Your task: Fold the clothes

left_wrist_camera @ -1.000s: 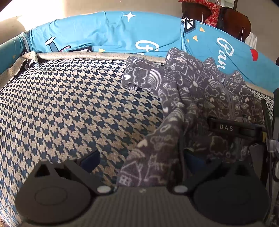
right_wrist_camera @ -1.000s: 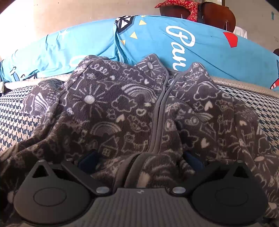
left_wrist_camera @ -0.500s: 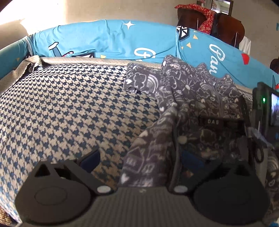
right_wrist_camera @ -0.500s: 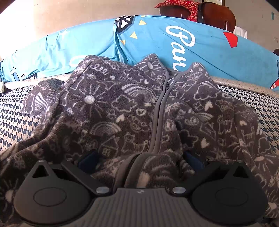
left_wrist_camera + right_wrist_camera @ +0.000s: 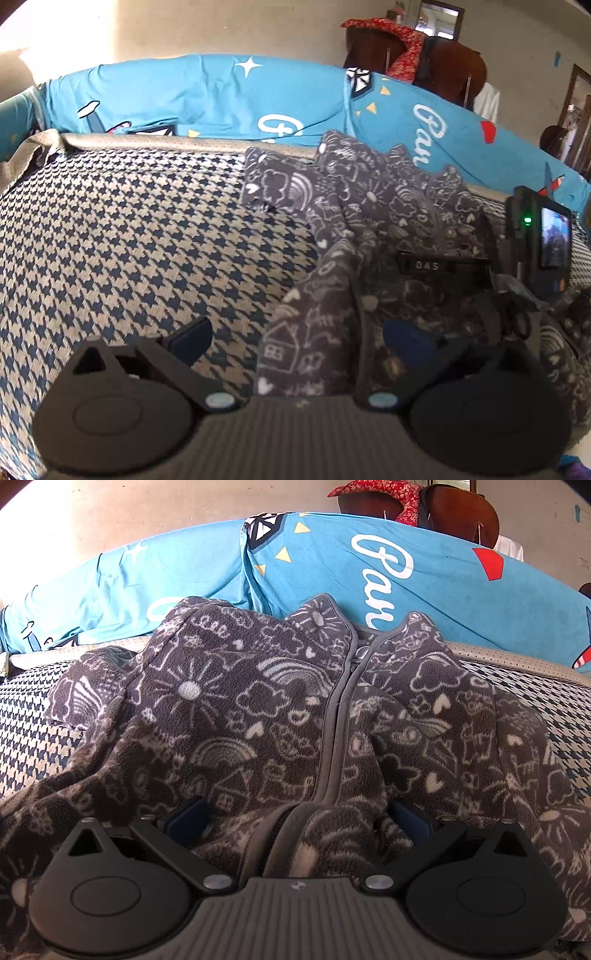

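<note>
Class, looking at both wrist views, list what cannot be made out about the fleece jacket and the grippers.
- Jacket hem: right wrist view, hidden behind the right gripper body.
- Jacket's right sleeve: left wrist view, blocked by the right gripper's screen unit.
- Whether the left gripper grips fabric: left wrist view, the sleeve lies between open fingers, contact unclear.

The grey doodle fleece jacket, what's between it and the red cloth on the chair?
In the right wrist view, blue printed cushions lie between the grey doodle-patterned fleece jacket and the red patterned cloth.
</note>
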`<state>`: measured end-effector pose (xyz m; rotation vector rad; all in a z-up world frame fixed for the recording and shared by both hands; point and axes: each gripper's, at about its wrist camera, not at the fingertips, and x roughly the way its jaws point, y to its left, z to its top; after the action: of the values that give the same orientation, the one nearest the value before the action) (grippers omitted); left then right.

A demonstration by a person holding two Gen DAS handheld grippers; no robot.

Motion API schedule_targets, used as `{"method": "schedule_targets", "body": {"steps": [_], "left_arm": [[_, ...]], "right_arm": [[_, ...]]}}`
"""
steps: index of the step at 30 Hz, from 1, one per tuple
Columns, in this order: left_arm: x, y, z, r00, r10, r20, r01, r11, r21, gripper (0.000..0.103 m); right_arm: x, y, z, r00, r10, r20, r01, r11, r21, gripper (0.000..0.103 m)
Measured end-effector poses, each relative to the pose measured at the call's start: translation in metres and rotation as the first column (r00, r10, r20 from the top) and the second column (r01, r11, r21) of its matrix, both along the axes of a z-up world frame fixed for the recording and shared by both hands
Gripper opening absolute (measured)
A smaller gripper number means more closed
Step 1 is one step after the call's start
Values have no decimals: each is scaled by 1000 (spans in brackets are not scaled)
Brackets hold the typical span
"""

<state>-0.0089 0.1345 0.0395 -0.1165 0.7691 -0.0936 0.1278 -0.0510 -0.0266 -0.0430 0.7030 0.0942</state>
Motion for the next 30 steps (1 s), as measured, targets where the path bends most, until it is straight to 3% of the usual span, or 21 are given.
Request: {"method": "schedule_targets", "body": {"steps": [5,10,18,22,27,30], "left_arm": [[4,-1,-10,1000,17,-22,-15,998,69,103],[10,-10,-13,999,21,-30,-18,996,92,103],[18,-29,-8,997,-62,-45,68,984,165,103],[27,-32,-8,992,-108,-65,117,981,156,103],[36,-31,-10,989,-115,-89,122,990,71,103],[36,-33,-13,987,-131,-97,140,986,88,103]], "right_arm": [[0,0,0,1000,0,0,0,1000,0,103],[0,0,0,1000,0,0,0,1000,0,103],[0,0,0,1000,0,0,0,1000,0,103],[0,0,0,1000,0,0,0,1000,0,103],[0,0,0,1000,0,0,0,1000,0,103],[0,0,0,1000,0,0,0,1000,0,103]]}}
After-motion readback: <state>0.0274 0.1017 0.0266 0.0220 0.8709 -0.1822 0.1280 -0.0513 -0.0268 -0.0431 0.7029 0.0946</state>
